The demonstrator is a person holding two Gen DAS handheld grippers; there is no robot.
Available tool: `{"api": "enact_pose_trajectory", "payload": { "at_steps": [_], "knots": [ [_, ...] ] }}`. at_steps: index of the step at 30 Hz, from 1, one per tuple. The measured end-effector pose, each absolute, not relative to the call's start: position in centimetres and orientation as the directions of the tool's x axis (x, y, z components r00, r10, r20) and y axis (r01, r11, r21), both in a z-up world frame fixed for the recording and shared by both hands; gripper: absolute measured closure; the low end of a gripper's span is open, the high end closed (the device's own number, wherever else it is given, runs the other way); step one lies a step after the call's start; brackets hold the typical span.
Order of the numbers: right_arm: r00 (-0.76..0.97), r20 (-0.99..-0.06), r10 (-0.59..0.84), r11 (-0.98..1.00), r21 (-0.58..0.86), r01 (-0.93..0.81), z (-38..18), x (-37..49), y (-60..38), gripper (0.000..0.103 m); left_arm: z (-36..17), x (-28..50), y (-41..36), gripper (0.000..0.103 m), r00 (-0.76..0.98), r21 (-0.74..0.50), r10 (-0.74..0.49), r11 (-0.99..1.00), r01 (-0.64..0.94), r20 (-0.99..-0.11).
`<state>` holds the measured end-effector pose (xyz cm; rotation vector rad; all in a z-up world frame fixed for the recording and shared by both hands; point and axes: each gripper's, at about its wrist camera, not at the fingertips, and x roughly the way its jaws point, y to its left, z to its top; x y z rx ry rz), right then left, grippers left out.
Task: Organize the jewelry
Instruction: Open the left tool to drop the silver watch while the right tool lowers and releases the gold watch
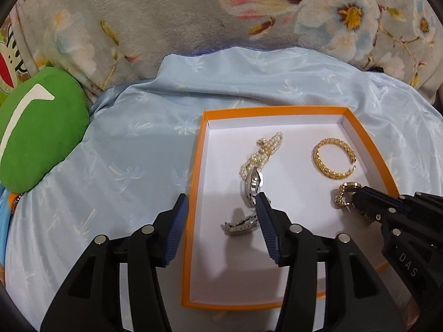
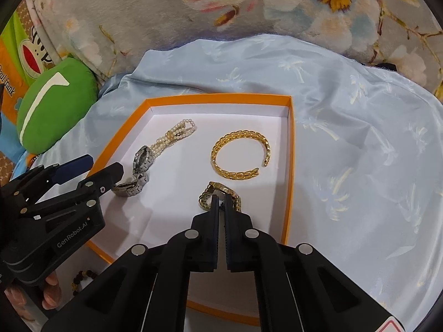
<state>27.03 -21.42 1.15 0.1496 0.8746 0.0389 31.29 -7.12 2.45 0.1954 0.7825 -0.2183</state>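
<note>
Four pieces lie in the tray (image 2: 289, 166): pearls (image 2: 177, 132), bangle (image 2: 239, 153), steel watch (image 2: 138, 171), gold watch (image 2: 211, 193). My right claw (image 2: 221, 200) is clenched on the gold watch near the tray's right wall. My left claw (image 1: 220, 207) hangs spread wide over the tray's left rim.

1. Orange tray (image 2: 288, 166): its raised rim bounds any low approach.
2. Bare floor lies along the far wall; silver watch (image 2: 139, 166), pearl bracelet (image 2: 177, 132), gold bangle (image 2: 241, 155) obstruct mid-tray.
3. Green cushion (image 1: 41, 127) blocks the left.
</note>
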Motion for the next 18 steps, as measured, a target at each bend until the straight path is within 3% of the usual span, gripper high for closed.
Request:
{"api": "enact_pose_trajectory", "payload": {
  "at_steps": [10, 18],
  "knots": [
    [0.733, -0.677, 0.067, 0.993, 0.114, 0.014, 5.9, 16.9, -21.3, 0.099, 6.6, 25.3, -1.6, 0.054, 0.74, 0.0, -0.173, 0.974, 0.228, -0.65],
    [0.705, -0.708, 0.051, 0.986, 0.149, 0.079, 3.9, 7.1, -21.7, 0.097, 4.1, 16.1, 2.9, 0.054, 0.704, -0.016, -0.159, 0.978, 0.206, -0.692]
  ]
}}
